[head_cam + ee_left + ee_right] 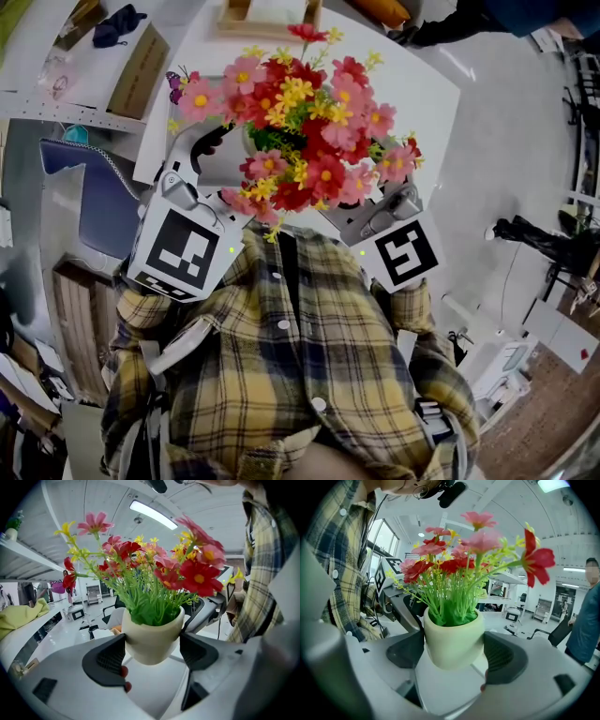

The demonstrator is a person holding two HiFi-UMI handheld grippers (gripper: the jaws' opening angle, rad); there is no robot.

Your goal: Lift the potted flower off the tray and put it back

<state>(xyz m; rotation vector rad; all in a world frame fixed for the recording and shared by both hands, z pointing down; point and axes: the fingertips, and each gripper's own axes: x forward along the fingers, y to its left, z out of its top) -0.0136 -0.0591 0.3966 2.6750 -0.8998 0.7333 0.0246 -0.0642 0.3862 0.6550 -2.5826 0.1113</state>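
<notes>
The potted flower [300, 122] has red, pink and yellow blooms over green stems in a cream pot [152, 641]. It hangs in the air close under the head camera, above the white table [422, 89]. My left gripper [152, 652] is shut on the pot, its dark pads [110, 658] pressing two opposite sides. My right gripper [453, 652] is shut on the same pot [452, 641] from the other direction. In the head view the blooms hide both sets of jaws; only the marker cubes [178, 248] [405, 251] show. A wooden tray [267, 21] lies at the table's far edge.
A cardboard box [141, 66] and a dark cloth [117, 23] lie on a shelf at far left. A blue-grey chair [98, 202] stands at the left. Another person [586, 620] stands at the right of the right gripper view.
</notes>
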